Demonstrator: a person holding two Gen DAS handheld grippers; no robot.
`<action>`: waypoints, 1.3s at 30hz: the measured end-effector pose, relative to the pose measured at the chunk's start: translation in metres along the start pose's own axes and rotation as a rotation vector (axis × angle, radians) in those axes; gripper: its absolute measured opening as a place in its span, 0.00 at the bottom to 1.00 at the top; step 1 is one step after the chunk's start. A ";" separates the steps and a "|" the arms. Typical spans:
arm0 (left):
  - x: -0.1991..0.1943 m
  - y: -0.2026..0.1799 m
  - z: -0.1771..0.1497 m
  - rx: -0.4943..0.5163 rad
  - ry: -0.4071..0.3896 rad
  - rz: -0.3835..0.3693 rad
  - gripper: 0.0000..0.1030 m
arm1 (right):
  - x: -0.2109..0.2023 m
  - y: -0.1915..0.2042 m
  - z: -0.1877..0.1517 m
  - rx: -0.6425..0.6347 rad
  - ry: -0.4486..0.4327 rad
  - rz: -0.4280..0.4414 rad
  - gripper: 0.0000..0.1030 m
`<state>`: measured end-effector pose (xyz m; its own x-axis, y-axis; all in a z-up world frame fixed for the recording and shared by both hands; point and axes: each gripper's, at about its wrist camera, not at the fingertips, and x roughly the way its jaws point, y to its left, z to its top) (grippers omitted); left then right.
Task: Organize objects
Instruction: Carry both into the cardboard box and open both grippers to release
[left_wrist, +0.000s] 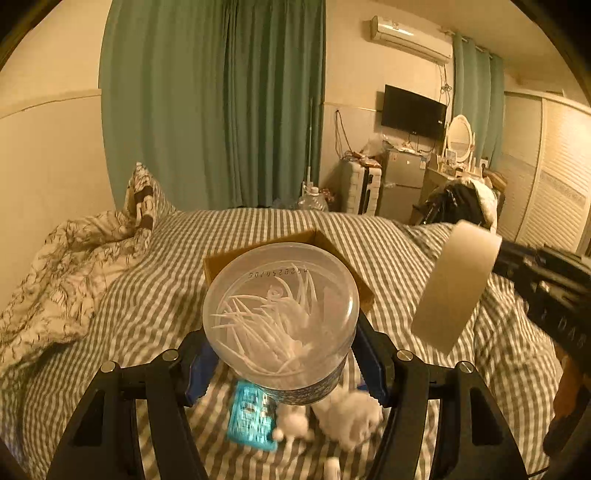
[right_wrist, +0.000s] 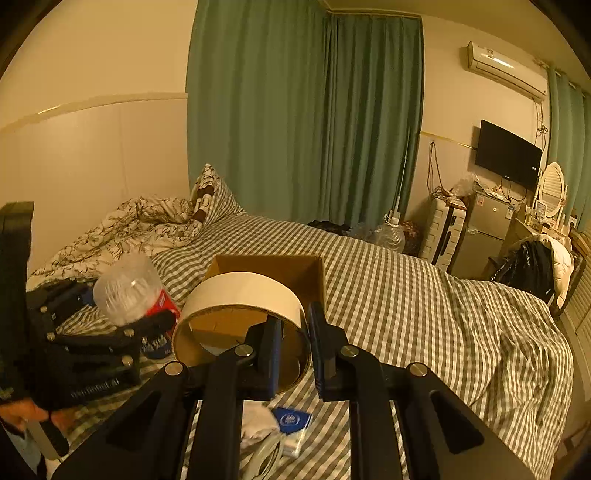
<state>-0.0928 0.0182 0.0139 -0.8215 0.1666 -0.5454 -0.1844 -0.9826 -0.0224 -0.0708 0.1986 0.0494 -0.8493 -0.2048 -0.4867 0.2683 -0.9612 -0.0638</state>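
My left gripper (left_wrist: 282, 363) is shut on a clear plastic jar of white picks (left_wrist: 280, 314) and holds it above the striped bed, just in front of an open cardboard box (left_wrist: 258, 254). My right gripper (right_wrist: 295, 343) is shut on the wall of a wide tape roll (right_wrist: 240, 295), one finger inside the ring and one outside, and holds it in front of the same box (right_wrist: 273, 267). The tape roll also shows in the left wrist view (left_wrist: 456, 286), to the right of the jar. The jar and left gripper show at the left of the right wrist view (right_wrist: 127, 290).
A blue tissue pack (left_wrist: 253, 419) and a white crumpled cloth (left_wrist: 351, 417) lie on the bed (left_wrist: 406, 258) under the left gripper; the tissue pack (right_wrist: 293, 424) also lies under the right gripper. A rumpled duvet (left_wrist: 62, 273) lies at the left. Fridge, suitcase and dresser stand beyond the bed.
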 end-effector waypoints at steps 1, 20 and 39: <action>0.003 0.001 0.006 0.002 -0.006 0.005 0.65 | 0.003 -0.003 0.003 0.001 -0.001 0.003 0.13; 0.153 0.024 0.035 0.005 0.099 0.107 0.66 | 0.185 -0.026 0.037 -0.029 0.142 0.056 0.13; 0.200 0.031 0.000 0.030 0.159 0.068 0.80 | 0.255 -0.019 0.010 0.012 0.269 0.114 0.43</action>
<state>-0.2629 0.0207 -0.0960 -0.7377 0.0821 -0.6701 -0.1492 -0.9879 0.0433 -0.2969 0.1623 -0.0650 -0.6622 -0.2567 -0.7040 0.3486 -0.9372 0.0138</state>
